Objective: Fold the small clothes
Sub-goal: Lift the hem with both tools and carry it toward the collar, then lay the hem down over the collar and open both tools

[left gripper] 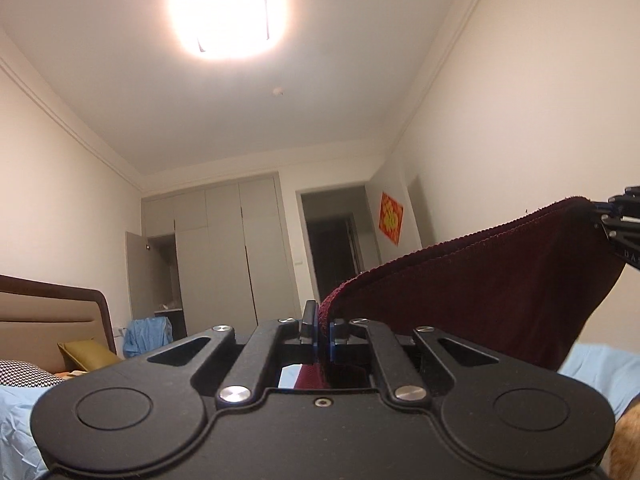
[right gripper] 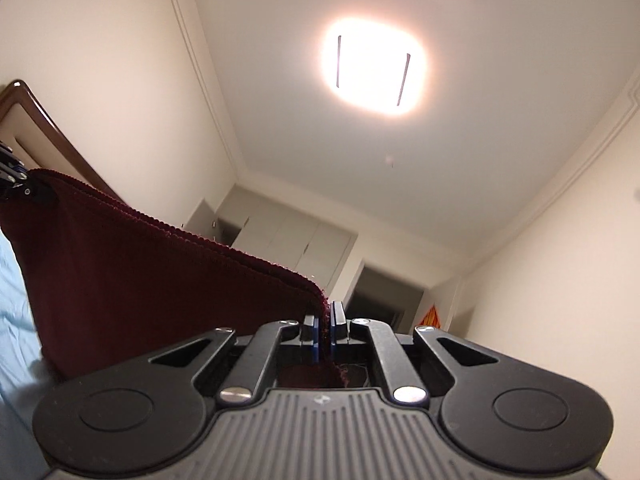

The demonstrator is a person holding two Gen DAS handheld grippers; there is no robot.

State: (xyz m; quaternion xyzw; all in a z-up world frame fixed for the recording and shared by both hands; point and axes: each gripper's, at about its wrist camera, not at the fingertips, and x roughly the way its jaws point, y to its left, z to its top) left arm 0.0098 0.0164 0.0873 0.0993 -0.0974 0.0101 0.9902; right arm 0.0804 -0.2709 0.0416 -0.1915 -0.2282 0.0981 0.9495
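Observation:
A dark red knitted garment (left gripper: 472, 296) hangs stretched in the air between both grippers, its top edge taut. My left gripper (left gripper: 324, 330) is shut on one upper corner of it. The right gripper (left gripper: 612, 216) shows at the far right of the left wrist view, holding the other corner. In the right wrist view my right gripper (right gripper: 325, 330) is shut on the garment (right gripper: 160, 288), and the left gripper (right gripper: 14, 176) pinches the far corner at the left edge. Both cameras tilt up toward the ceiling.
A bed with a light blue sheet (left gripper: 16, 420) lies below, with a brown headboard (left gripper: 52, 312), a yellow pillow (left gripper: 86, 354) and a patterned pillow (left gripper: 24, 372). Grey wardrobes (left gripper: 224, 256) and a dark doorway (left gripper: 332, 240) stand at the far wall. A ceiling lamp (left gripper: 228, 16) glares overhead.

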